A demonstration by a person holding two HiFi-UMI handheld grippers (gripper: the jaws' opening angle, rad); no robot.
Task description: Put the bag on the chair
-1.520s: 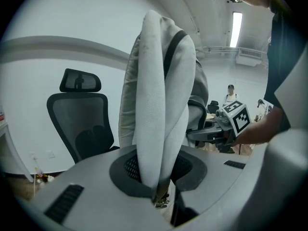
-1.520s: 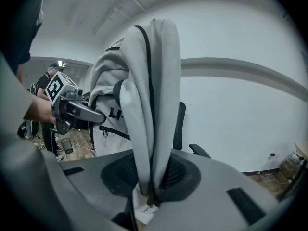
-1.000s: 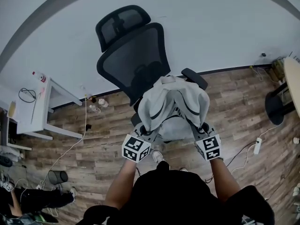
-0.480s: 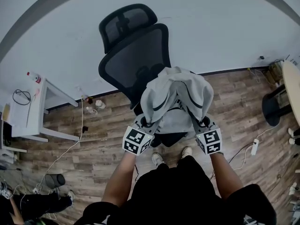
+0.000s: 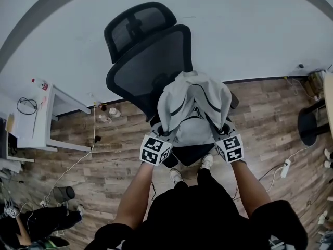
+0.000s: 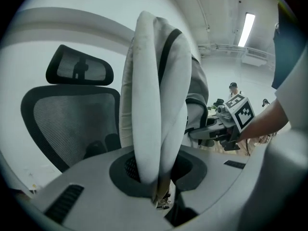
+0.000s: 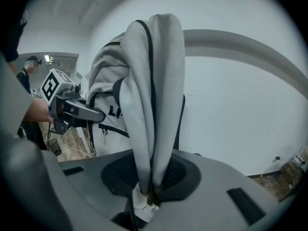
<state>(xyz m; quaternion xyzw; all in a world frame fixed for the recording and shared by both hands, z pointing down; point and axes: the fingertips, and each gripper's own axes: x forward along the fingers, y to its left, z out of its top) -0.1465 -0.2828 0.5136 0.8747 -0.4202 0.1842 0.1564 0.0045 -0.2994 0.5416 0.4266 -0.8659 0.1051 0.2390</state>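
Holds a grey-white bag [image 5: 193, 105] with dark trim up in the air between the two grippers, right in front of the mesh backrest of a black office chair [image 5: 148, 61] and above its seat; cannot tell whether the underside touches the seat. Pinches one thick fold of the fabric with the left gripper [image 6: 161, 189], fingers [image 6: 82, 184] nearly together and pressed on the cloth, the fold rising upright from between them. Does the same on the other side with the right gripper [image 7: 150, 194], fingers [image 7: 231, 186] closed down on a bunched grey fold edged in black. From the head view: both grippers at the bag's lower corners, arms stretched forward, above a wooden floor [image 5: 114, 155]. Off to the left, near the wall, a white desk [image 5: 52, 116] with small items on top.
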